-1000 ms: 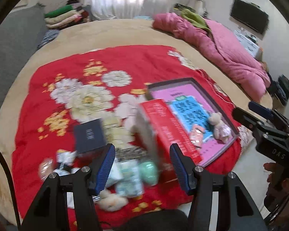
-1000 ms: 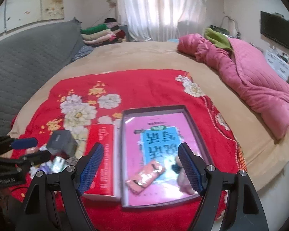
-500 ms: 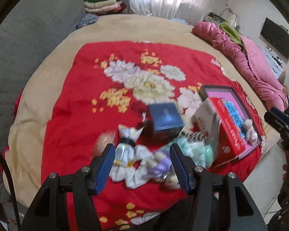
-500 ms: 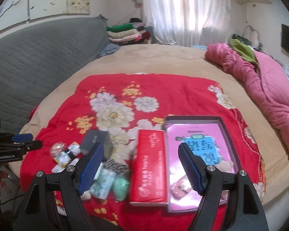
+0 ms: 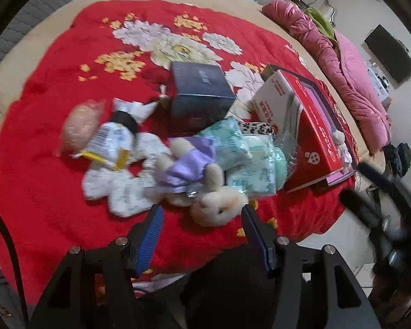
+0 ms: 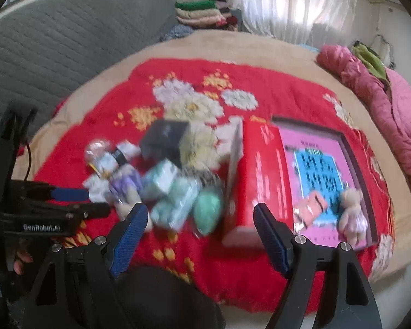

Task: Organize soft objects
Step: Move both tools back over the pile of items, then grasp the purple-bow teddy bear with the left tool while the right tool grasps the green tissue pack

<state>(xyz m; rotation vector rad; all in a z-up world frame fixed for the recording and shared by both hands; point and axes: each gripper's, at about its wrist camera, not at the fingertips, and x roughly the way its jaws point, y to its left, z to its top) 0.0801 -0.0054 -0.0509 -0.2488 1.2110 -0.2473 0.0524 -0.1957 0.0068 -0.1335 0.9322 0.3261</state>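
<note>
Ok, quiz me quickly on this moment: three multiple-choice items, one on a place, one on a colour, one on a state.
1. Where does the small teddy lie?
A. In the pink-lined tray
B. On the dark blue box
C. On the floor

2. What colour is the plush rabbit's dress?
A. Green
B. Lilac
C. Yellow

3. How is the left gripper?
A. Shut on the rabbit
B. Open, holding nothing
C. Shut on the box

Answers: 1 A, it rests on the tray's pink lining; 2 B, lilac cloth wraps its body; 3 B, its jaws stand apart short of the rabbit's head.
</note>
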